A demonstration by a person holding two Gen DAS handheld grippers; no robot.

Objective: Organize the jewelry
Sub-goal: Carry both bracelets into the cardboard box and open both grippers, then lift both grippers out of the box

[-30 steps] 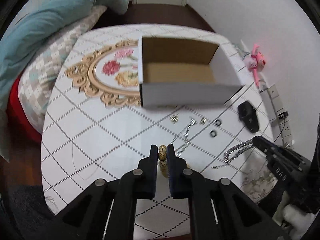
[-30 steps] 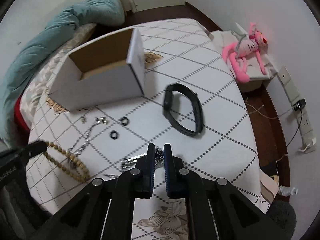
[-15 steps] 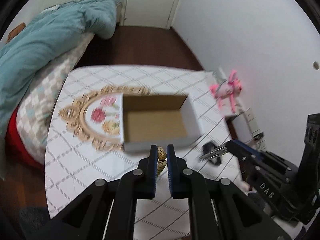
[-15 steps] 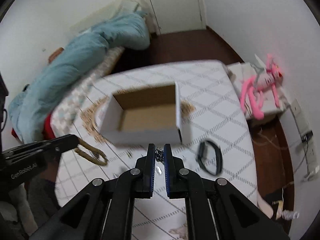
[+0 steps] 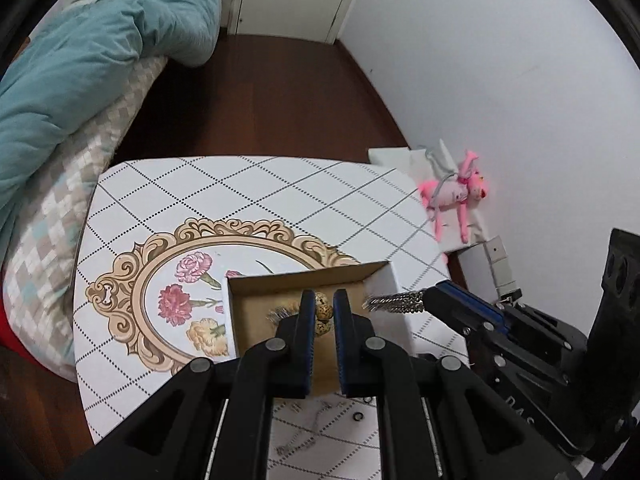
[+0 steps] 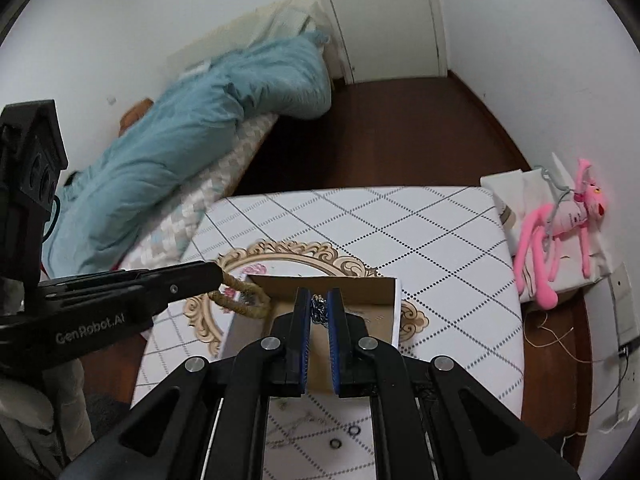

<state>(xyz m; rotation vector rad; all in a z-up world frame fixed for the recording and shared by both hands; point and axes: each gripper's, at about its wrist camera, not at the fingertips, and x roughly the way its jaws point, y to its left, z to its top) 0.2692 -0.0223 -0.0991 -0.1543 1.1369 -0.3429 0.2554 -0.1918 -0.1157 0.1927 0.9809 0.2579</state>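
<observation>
Letting go too early is our main worry: the cardboard box (image 5: 256,326) is light and open-topped, so a dangling strand could drape over its wall or drag it across the counter (image 5: 256,192).

We have the left hand-held gripper (image 5: 323,312) pinching the speckled bead bracelet (image 5: 322,311) above the box interior, and the right hand-held gripper (image 6: 319,312) pinching the silver chain (image 6: 319,310) just beside it. Crowding both over one small opening could tangle the two pieces.

Around us we see the bed with a teal duvet (image 6: 192,136), dark wood floor, white walls and a pink plush toy (image 6: 560,236). The counter carries a diamond-patterned cloth with a floral medallion (image 5: 176,280). Small black rings (image 6: 344,437) and a thin chain (image 5: 304,438) lie on the counter, not yet boxed.
</observation>
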